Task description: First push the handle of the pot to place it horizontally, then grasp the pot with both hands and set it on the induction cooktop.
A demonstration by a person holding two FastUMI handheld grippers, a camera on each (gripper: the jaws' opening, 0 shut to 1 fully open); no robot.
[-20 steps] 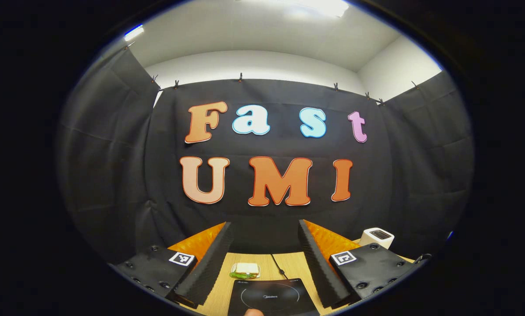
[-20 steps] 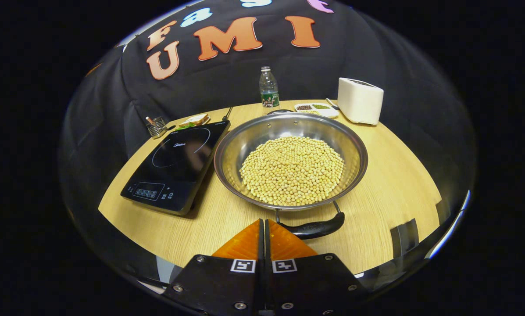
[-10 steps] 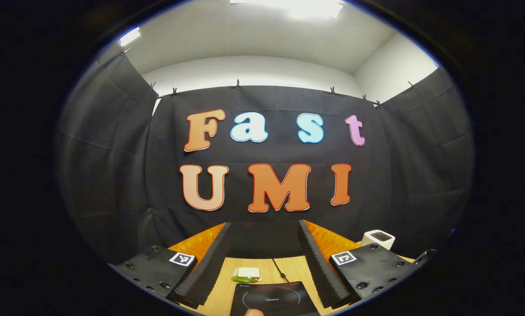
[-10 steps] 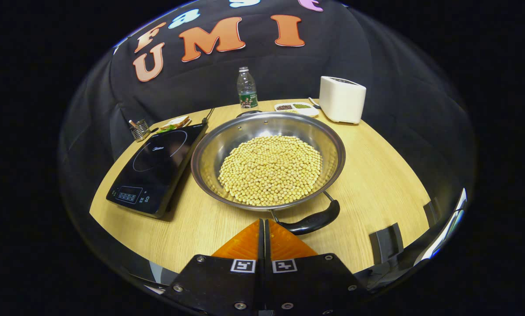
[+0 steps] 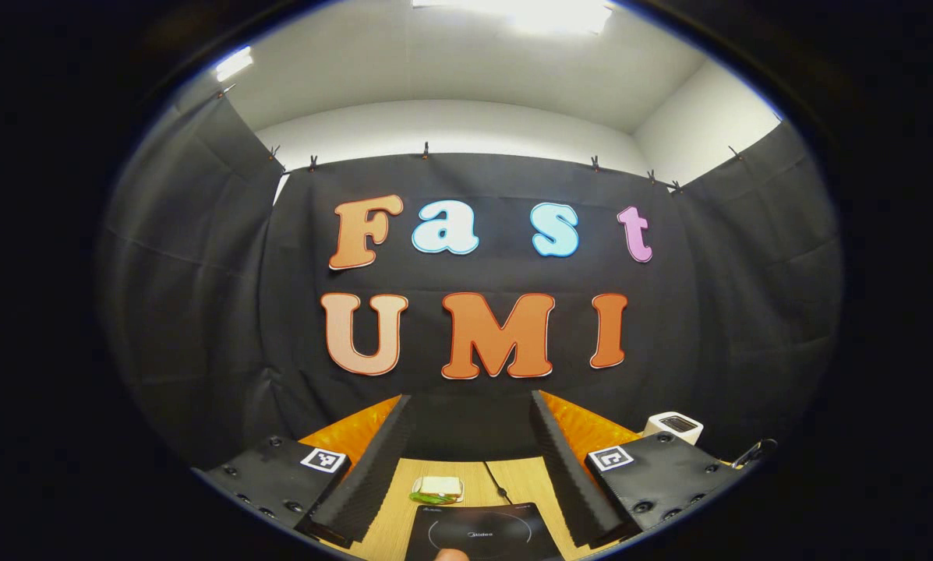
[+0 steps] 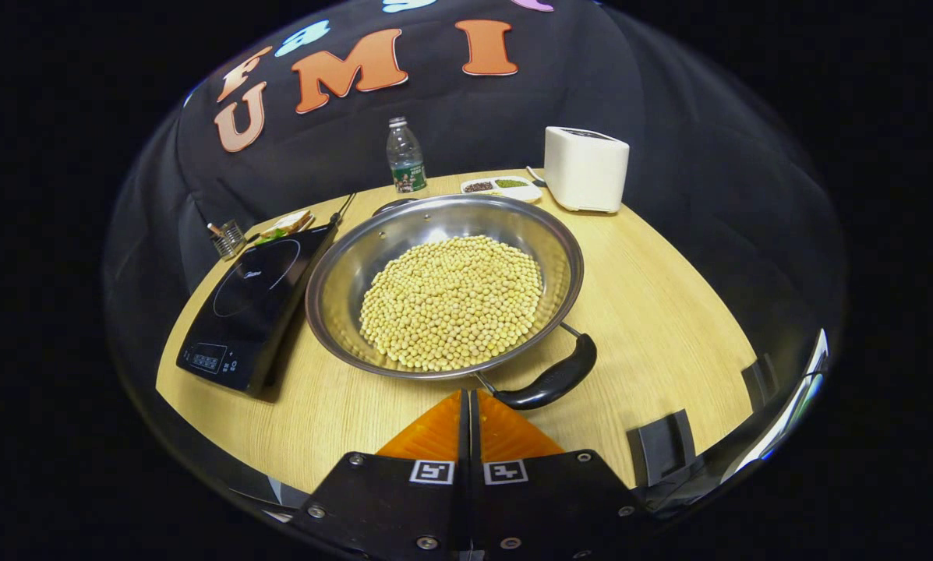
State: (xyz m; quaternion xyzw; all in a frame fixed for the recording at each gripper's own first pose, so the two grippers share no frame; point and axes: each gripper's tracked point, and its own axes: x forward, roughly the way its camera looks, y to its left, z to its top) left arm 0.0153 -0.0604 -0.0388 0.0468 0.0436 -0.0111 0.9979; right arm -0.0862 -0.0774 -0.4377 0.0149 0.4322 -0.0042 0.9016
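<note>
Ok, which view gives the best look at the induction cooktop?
The right gripper view: the induction cooktop lies whole on the table, left of the pot, control panel included. The left gripper view catches its far part between the open left gripper fingers.

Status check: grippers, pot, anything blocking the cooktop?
Right hand-held gripper shut, empty, at pot handle. Left hand-held gripper open, raised above induction cooktop. Pot of soybeans on table beside cooktop. Cooktop surface bare.

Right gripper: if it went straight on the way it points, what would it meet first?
Probably the black curved handle of the steel pot of soybeans, lying just ahead of the shut right gripper; depth is unclear, so it may pass slightly left.
</note>
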